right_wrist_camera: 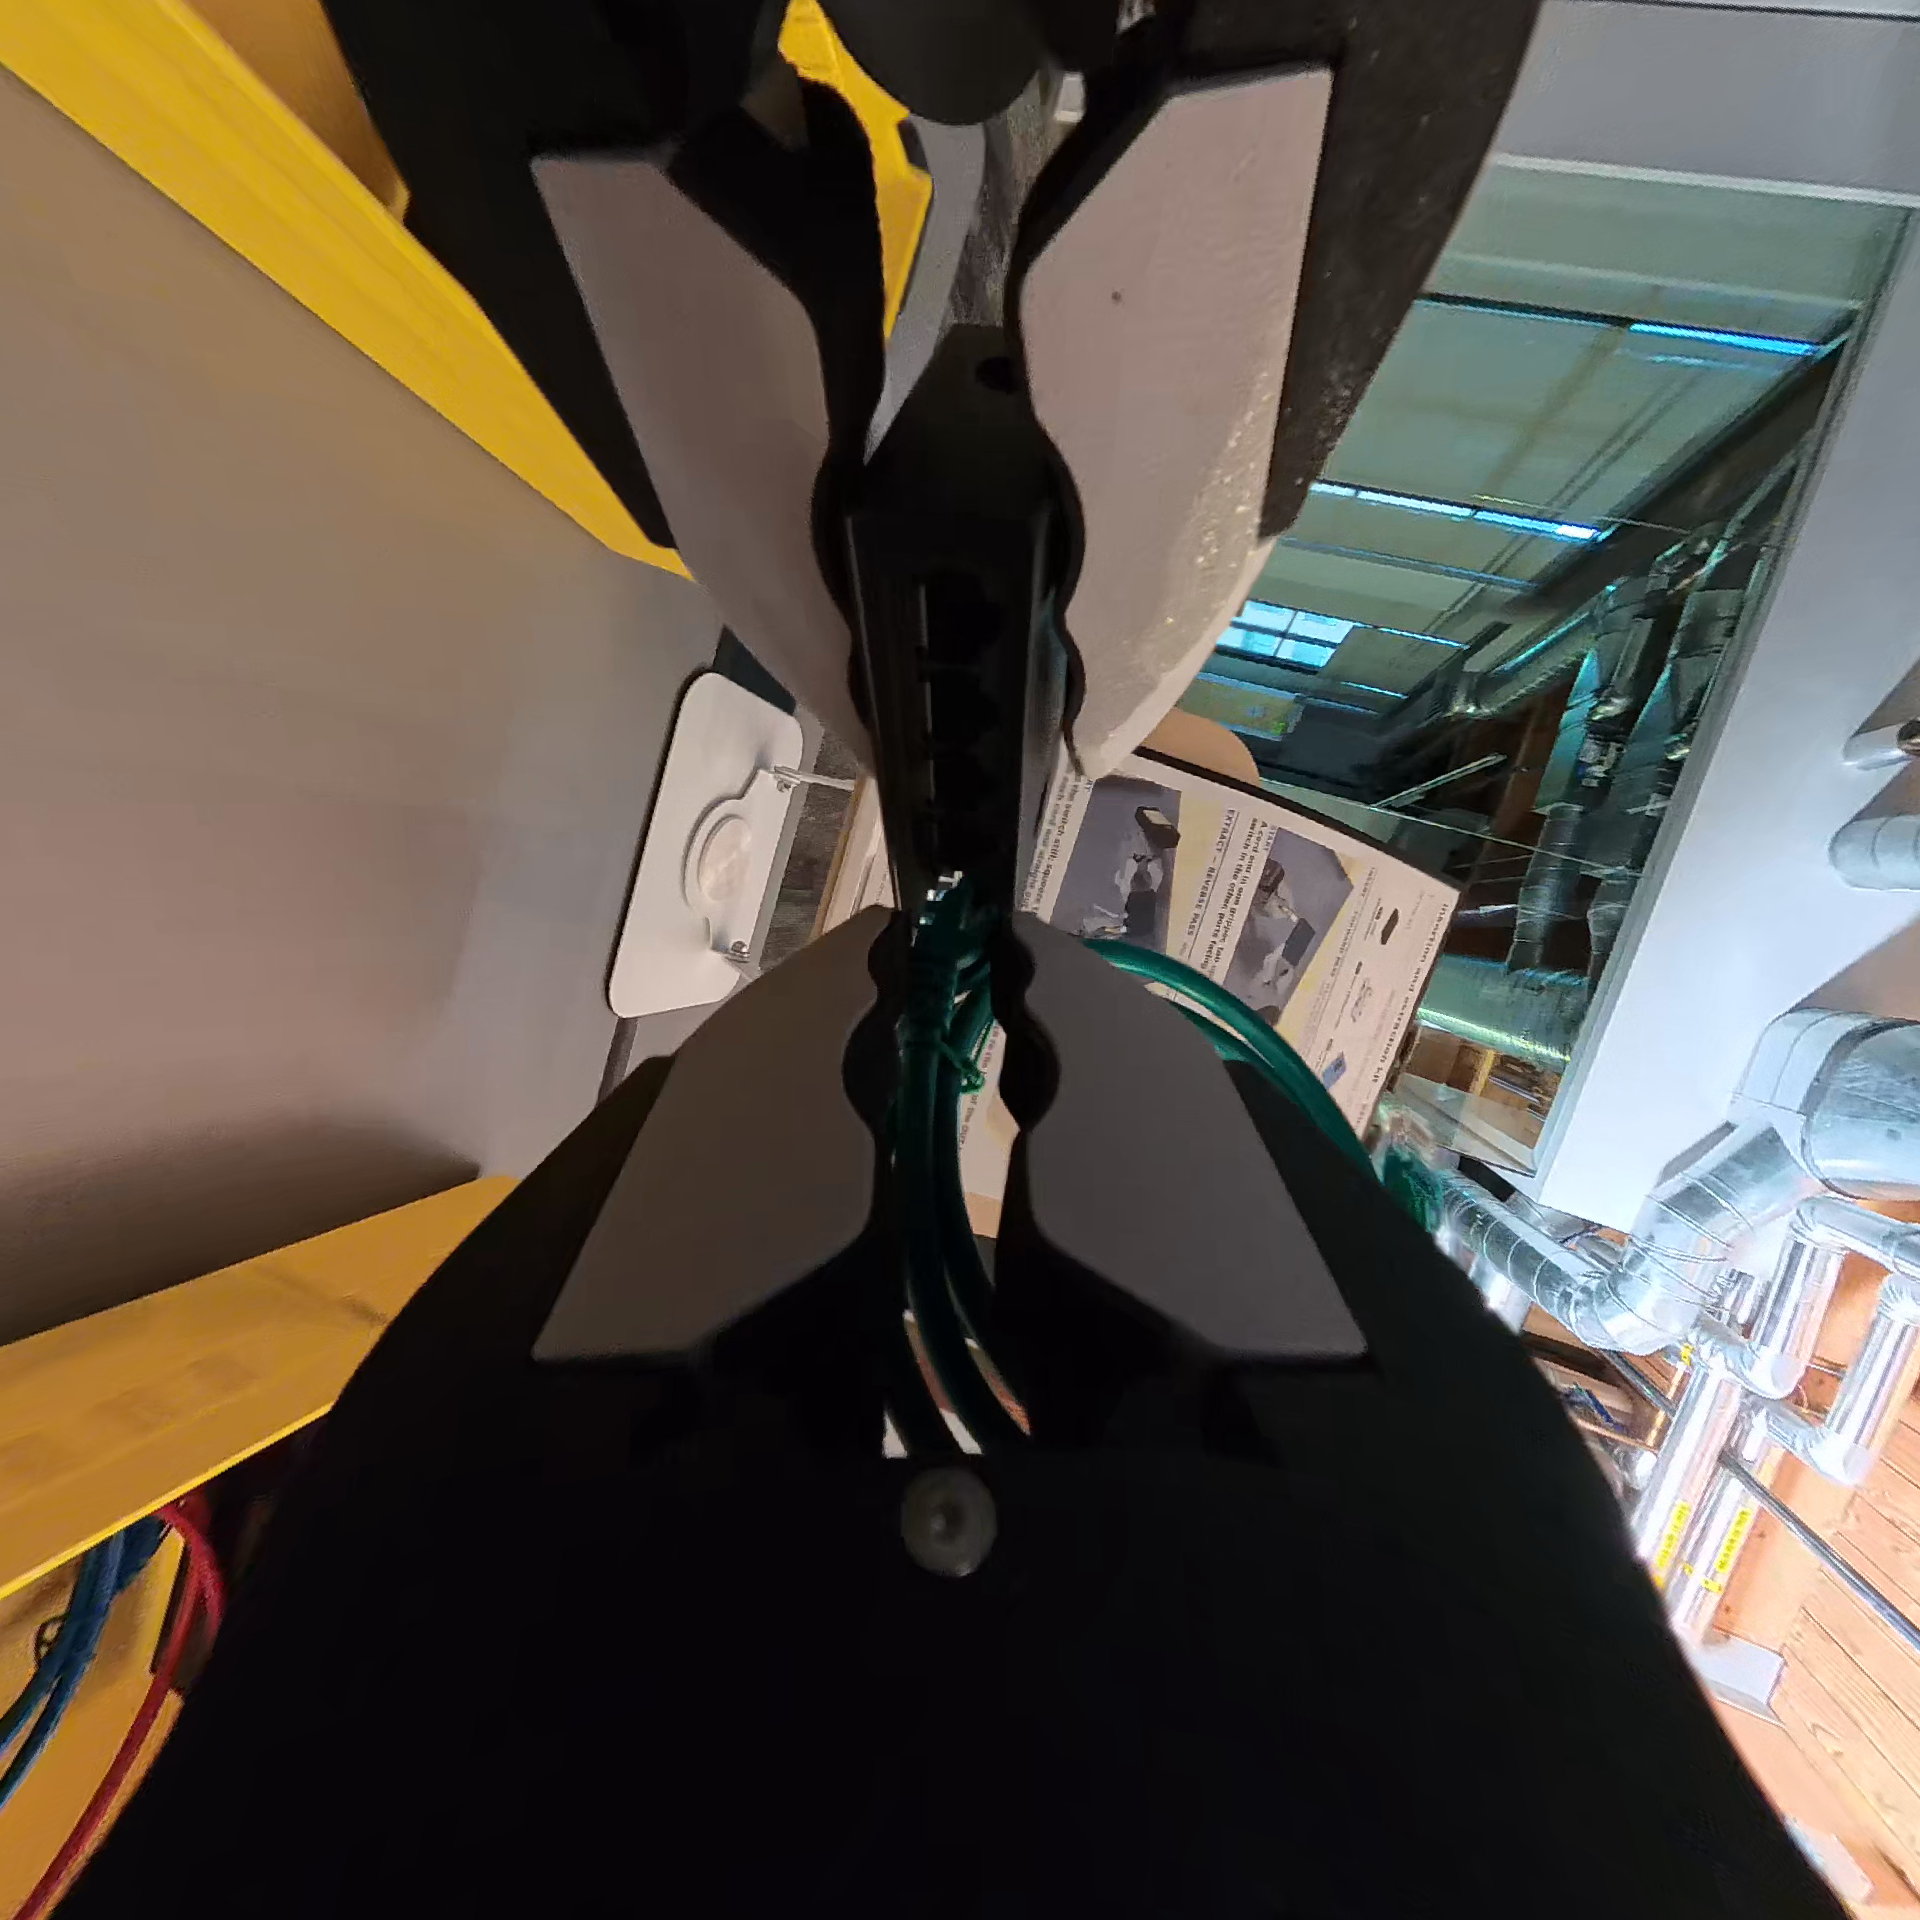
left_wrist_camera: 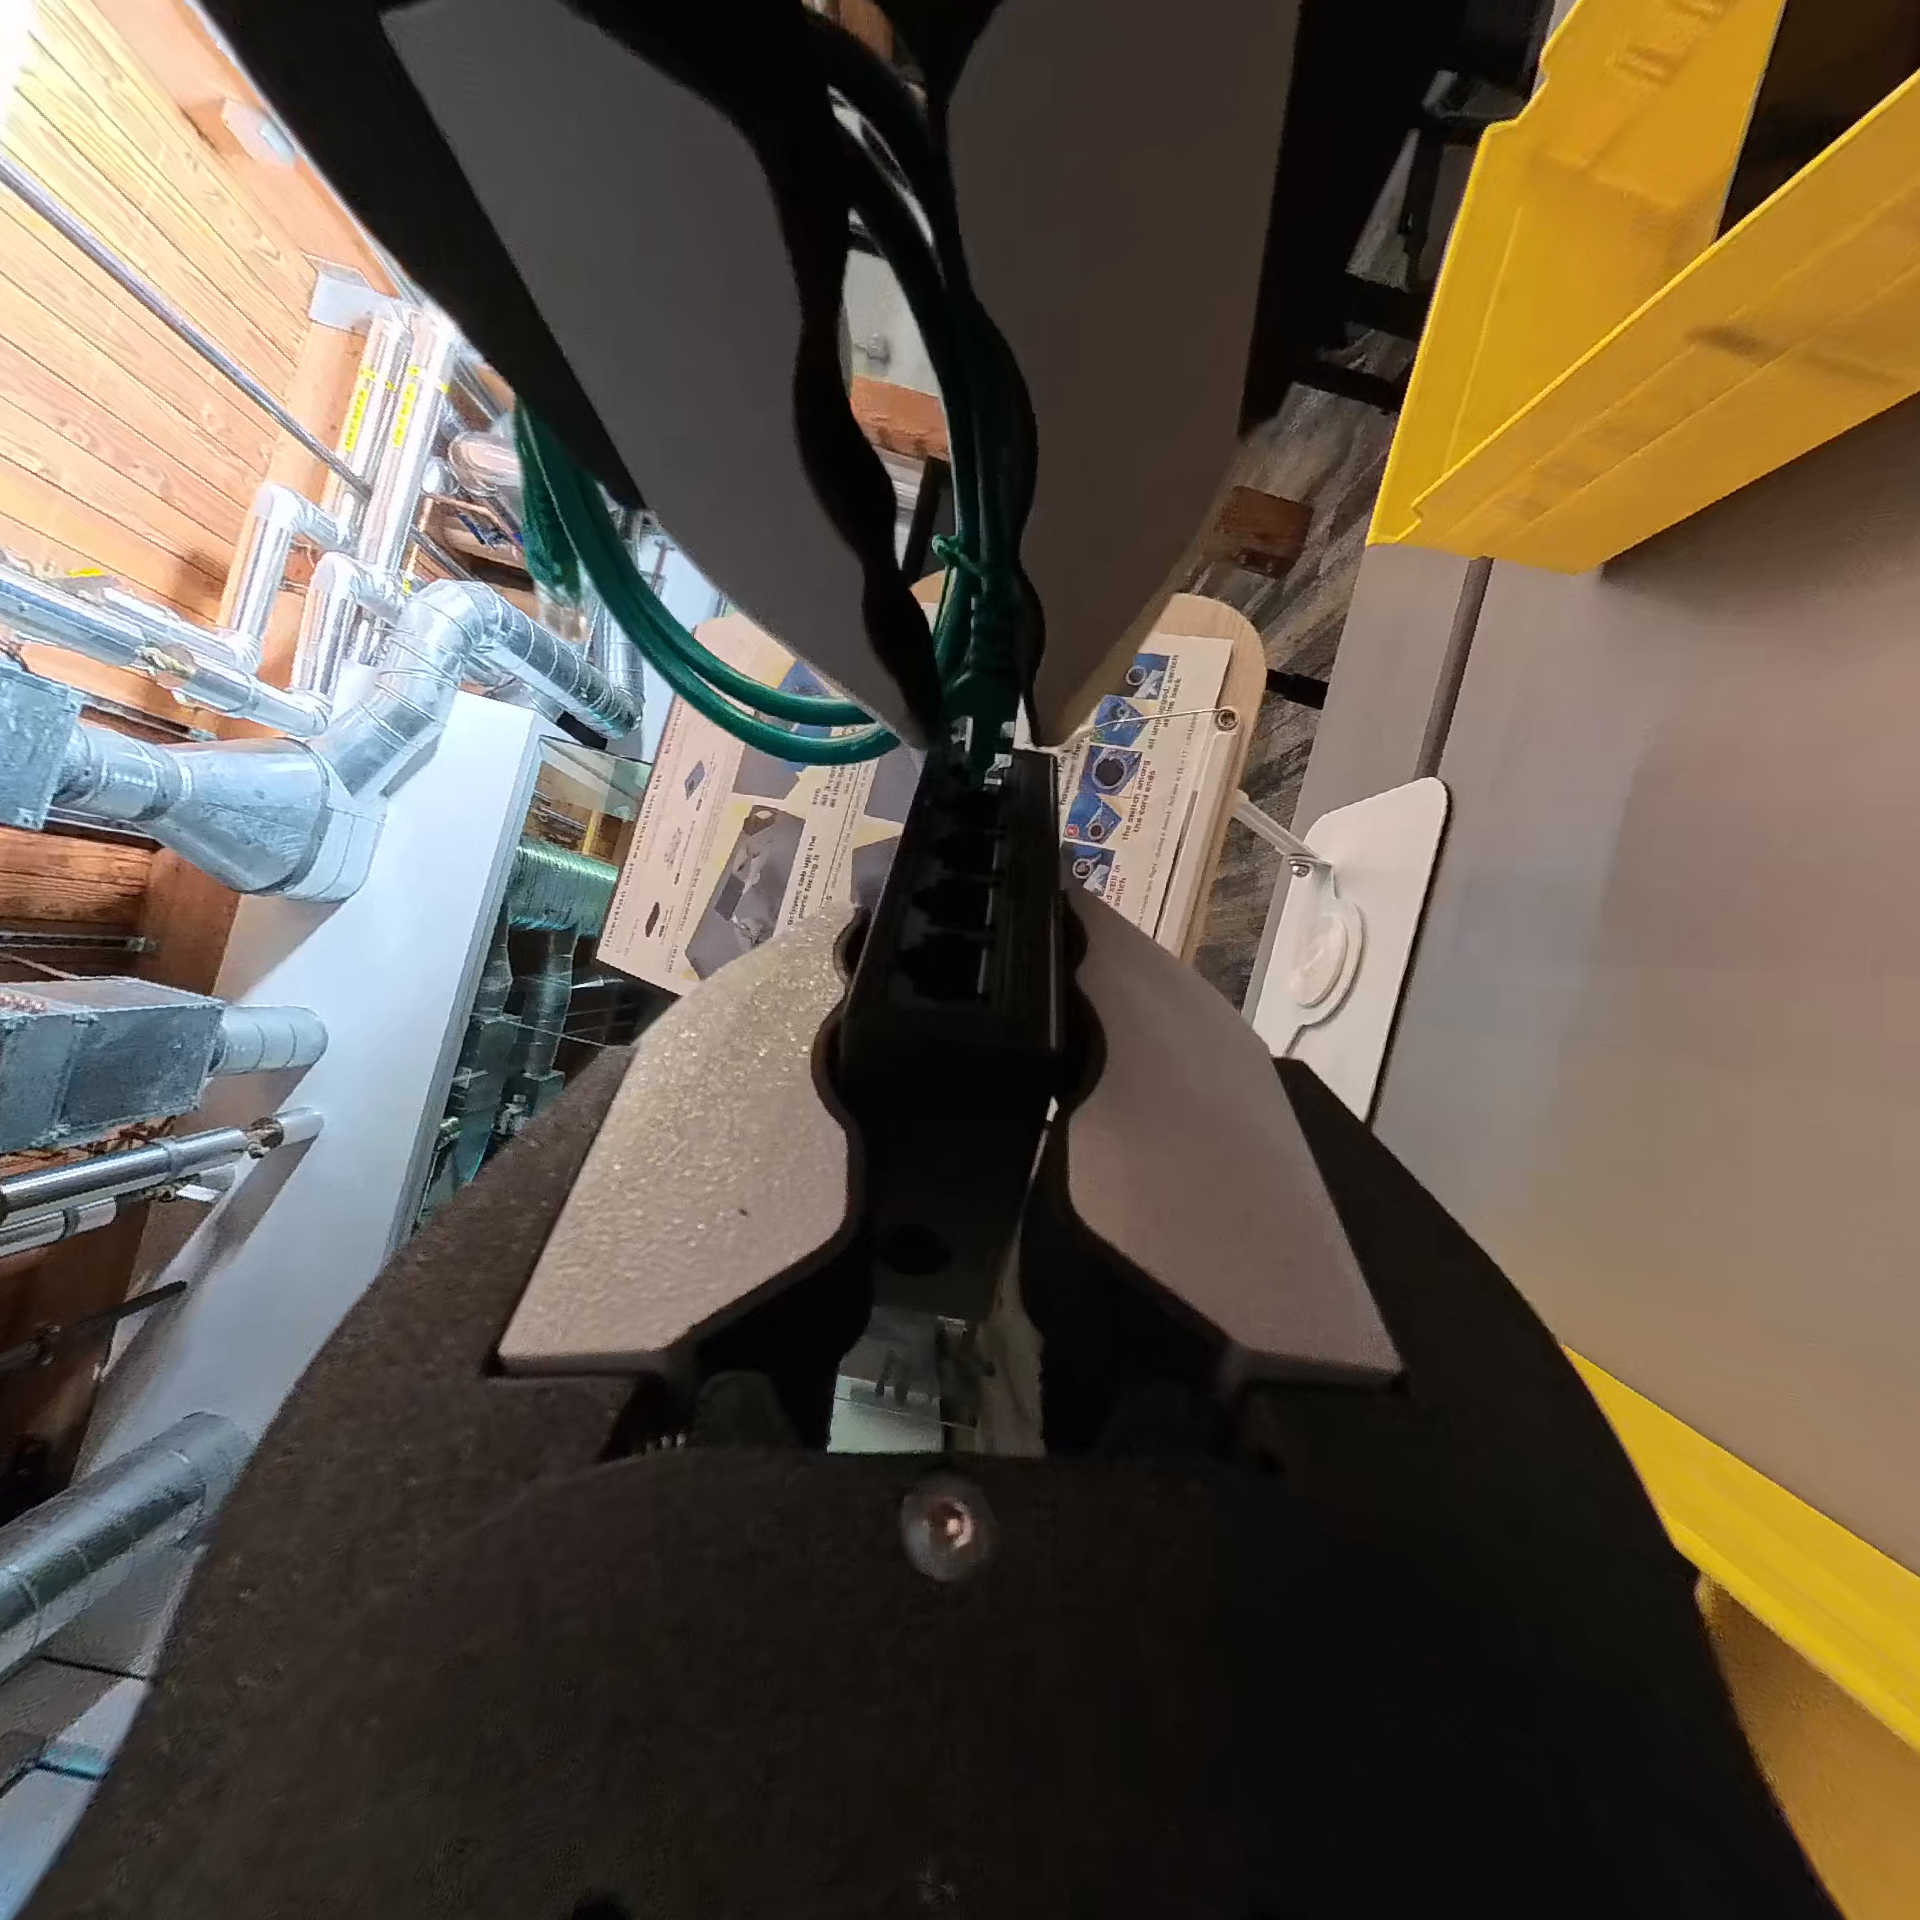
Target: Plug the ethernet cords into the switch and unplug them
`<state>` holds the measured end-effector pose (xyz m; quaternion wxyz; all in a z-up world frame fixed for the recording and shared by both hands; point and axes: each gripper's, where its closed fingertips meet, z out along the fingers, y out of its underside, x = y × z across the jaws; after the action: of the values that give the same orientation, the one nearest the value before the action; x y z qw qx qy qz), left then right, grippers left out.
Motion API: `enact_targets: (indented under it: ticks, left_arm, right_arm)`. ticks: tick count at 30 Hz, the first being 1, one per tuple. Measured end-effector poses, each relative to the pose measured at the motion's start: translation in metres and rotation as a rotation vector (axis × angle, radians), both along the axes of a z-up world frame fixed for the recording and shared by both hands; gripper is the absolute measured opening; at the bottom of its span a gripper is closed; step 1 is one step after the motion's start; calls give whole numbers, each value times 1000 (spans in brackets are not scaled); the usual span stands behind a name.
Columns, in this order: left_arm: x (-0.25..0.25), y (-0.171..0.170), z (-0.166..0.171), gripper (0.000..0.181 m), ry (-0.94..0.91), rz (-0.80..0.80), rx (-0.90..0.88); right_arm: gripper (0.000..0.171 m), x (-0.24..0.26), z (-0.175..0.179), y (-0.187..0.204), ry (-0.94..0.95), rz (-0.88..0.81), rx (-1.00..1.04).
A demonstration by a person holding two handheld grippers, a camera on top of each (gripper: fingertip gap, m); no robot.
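In the left wrist view, my left gripper is shut on a small black switch, whose row of ports faces the camera. My right gripper comes from the top, shut on a green ethernet cord. The cord's plug is at the switch's far end port; I cannot tell whether it is fully seated. In the right wrist view, my right gripper holds the green cord just behind the plug. The left gripper holds the switch opposite. Both are held in the air.
Yellow bins stand beside a grey surface with a white mounting plate. A printed instruction sheet on a wooden board is behind the switch. Red and blue cords lie in a yellow bin. Metal pipes run overhead. The tips of both grippers are at nearly the same place.
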<state>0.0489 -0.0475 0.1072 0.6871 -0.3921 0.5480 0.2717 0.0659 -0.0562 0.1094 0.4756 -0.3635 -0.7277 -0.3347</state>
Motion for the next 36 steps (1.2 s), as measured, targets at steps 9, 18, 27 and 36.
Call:
enact_targets:
  ticks: [9, 18, 27, 36]
  left_arm:
    - [5, 1, -10, 31, 30, -25, -21]
    - [6, 4, -14, 31, 16, -42, -47]
    - [10, 9, -24, 31, 20, -58, -94]
    - [18, 9, -31, 31, 13, -75, -114]
  right_arm:
    - [15, 5, -10, -1, -97, -19, -81]
    - [16, 6, -13, 2, -133, -5, -131]
    - [16, 10, -22, 6, -200, -6, -148]
    - [17, 20, -27, 4, -229, -4, -145]
